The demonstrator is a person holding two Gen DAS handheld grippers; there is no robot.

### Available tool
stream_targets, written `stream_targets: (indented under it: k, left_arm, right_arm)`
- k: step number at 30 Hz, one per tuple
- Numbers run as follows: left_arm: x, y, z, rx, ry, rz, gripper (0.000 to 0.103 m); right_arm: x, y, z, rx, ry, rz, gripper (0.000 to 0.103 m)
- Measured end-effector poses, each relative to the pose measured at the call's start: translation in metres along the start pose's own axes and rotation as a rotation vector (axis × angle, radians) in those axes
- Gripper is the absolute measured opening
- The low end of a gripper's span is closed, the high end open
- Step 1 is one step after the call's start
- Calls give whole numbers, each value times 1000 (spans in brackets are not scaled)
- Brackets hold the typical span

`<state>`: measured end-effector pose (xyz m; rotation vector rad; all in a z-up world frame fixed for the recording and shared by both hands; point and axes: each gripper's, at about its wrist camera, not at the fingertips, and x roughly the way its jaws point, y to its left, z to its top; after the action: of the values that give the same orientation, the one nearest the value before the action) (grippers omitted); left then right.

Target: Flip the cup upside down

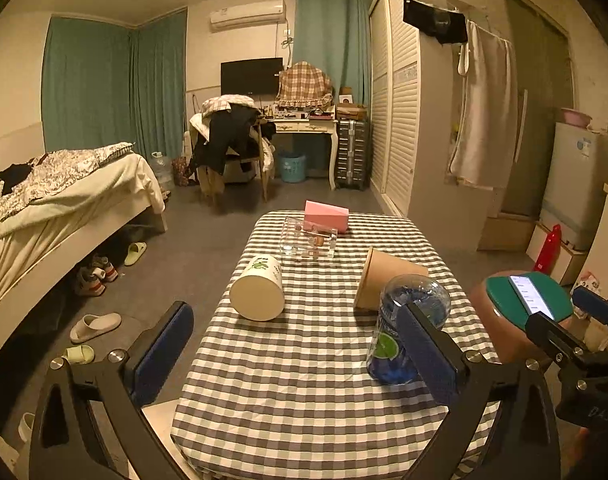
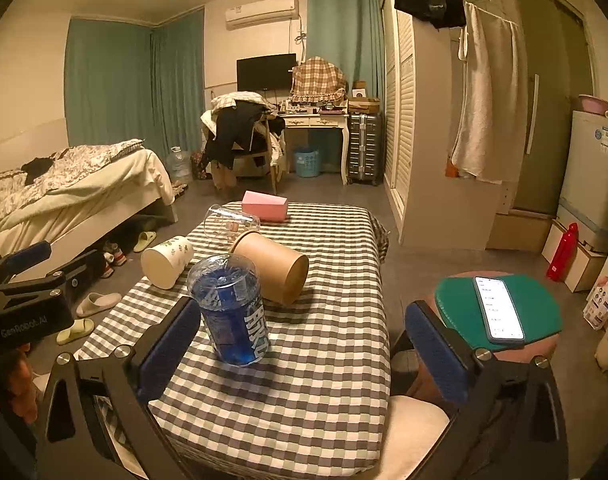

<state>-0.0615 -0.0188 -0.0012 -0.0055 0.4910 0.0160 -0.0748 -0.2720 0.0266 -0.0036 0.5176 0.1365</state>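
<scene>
Four cups resting on checked tablecloth [image 2: 323, 360]: blue plastic cup [image 2: 234, 312] seemingly already inverted, brown paper cup [image 2: 274, 266] and white cup [image 2: 166, 262] lying sideways, clear one too. Hovering left gripper [image 1: 300, 354] and right gripper [image 2: 304, 342], jaws apart, empty. Judging brown cup light, crushable; gripping gently mid-wall.

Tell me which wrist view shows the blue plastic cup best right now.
The right wrist view: the blue plastic cup stands unobstructed on the checked tablecloth, its printed side fully visible. In the left wrist view, the cup is partly covered by one of the left gripper's fingers.
</scene>
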Motion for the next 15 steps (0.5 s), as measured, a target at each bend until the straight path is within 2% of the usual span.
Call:
stream_targets:
  k: [15]
  left_arm:
    - [0,-2,0,-3,10,5,103]
  right_arm:
    - [2,0,-2,-2,10,-4,103]
